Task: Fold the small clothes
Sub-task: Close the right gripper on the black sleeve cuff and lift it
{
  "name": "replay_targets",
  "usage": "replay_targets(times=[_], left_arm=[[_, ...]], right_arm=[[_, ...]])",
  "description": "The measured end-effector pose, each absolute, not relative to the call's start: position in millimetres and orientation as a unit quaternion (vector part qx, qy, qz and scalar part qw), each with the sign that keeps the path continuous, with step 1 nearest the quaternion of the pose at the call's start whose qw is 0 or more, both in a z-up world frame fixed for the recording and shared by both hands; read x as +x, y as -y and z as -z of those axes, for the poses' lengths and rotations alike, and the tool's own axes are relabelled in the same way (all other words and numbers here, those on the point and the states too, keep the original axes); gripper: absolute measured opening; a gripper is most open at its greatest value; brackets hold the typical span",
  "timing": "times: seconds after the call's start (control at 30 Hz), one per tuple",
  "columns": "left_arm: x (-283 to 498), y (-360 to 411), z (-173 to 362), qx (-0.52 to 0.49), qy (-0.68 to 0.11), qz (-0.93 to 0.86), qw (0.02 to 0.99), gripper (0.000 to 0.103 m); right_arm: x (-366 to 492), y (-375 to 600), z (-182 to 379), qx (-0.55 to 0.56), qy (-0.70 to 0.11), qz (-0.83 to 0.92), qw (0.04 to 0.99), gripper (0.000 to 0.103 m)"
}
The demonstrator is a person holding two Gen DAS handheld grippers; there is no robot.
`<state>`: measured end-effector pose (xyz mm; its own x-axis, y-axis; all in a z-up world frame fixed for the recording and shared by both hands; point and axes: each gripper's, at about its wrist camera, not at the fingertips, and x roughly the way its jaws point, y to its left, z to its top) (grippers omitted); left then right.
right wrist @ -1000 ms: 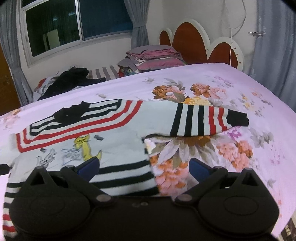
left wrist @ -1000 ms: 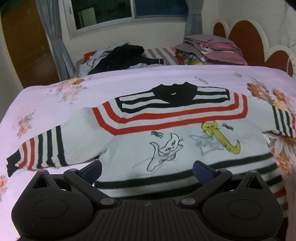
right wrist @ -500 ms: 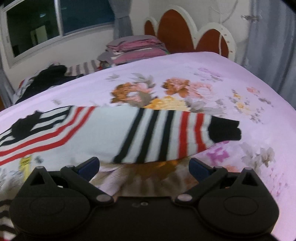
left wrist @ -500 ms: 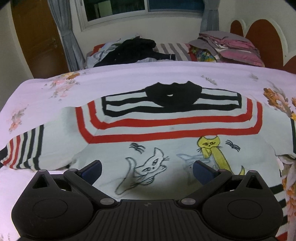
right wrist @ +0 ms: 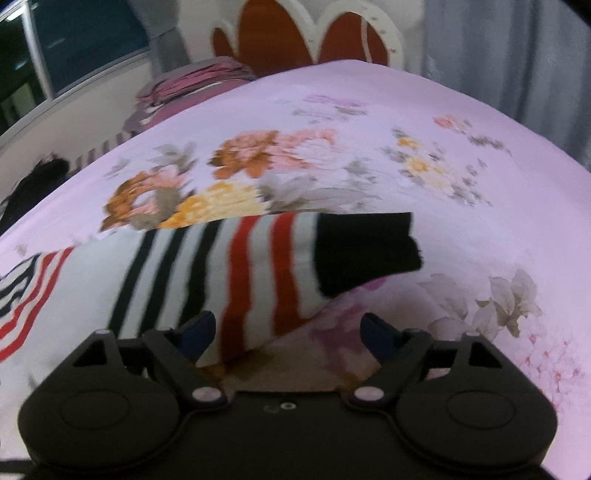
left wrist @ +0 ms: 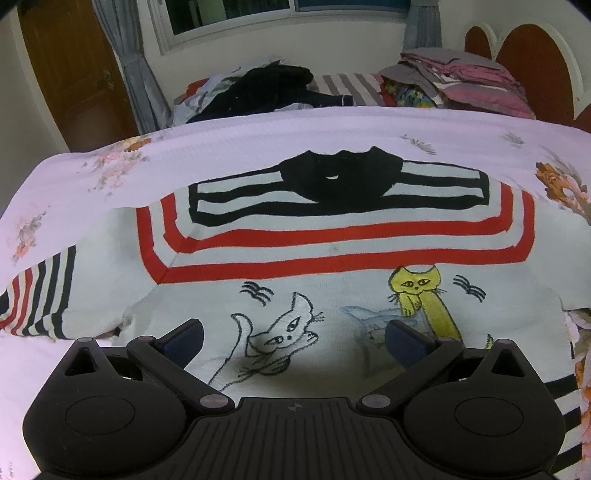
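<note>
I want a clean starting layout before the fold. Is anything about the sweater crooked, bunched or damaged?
Mostly tidy: the sweater lies face up and flat on the bedsheet, both sleeves spread out. One flaw: the fabric puckers in a small dark fold at the left underarm. No damage is visible. The right sleeve is blurred, so its wrinkles cannot be judged.

- You're in a home bedroom: a bed [left wrist: 258, 140] with a pink floral sheet and a scalloped headboard [right wrist: 306, 40].
- Piled clothes [left wrist: 461, 81] lie at its far side, beneath a curtained window [left wrist: 288, 14], beside a wooden door [left wrist: 74, 70].
</note>
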<state>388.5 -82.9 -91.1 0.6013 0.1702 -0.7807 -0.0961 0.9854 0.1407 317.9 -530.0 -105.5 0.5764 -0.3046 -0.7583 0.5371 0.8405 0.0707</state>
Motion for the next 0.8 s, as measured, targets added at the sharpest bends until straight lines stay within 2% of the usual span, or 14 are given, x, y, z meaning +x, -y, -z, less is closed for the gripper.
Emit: replay_targets(times=[0.13, 0.23, 0.33, 0.4, 0.5, 0.6, 0.8], left_arm=[[389, 79, 92, 0.036, -0.437, -0.075, 0.896, 0.103], [390, 78, 94, 0.036, -0.438, -0.078, 0.895, 0.103], [390, 78, 94, 0.038, -0.439, -0.075, 0.895, 0.103], [389, 79, 93, 0.04, -0.437, -0.071, 0.896, 0.103], [388, 79, 92, 0.042, -0.438, -0.062, 0.896, 0.103], [388, 78, 89, 0.051, -0.434, -0.061, 0.897, 0.103], [389, 63, 84, 0.026, -0.438, -0.062, 0.897, 0.103]], right_arm=[[320, 557, 118, 0.207, -0.39, 0.246, 0.863, 0.078], [324, 562, 121, 0.206, -0.378, 0.251, 0.867, 0.073], [329, 564, 122, 0.195, -0.37, 0.256, 0.872, 0.057], [330, 567, 122, 0.196, -0.364, 0.255, 0.874, 0.031], [329, 572, 121, 0.211, -0.357, 0.249, 0.875, 0.019], [329, 568, 115, 0.211, -0.345, 0.237, 0.883, 0.011], [340, 533, 82, 0.167, -0.306, 0.193, 0.917, 0.009]])
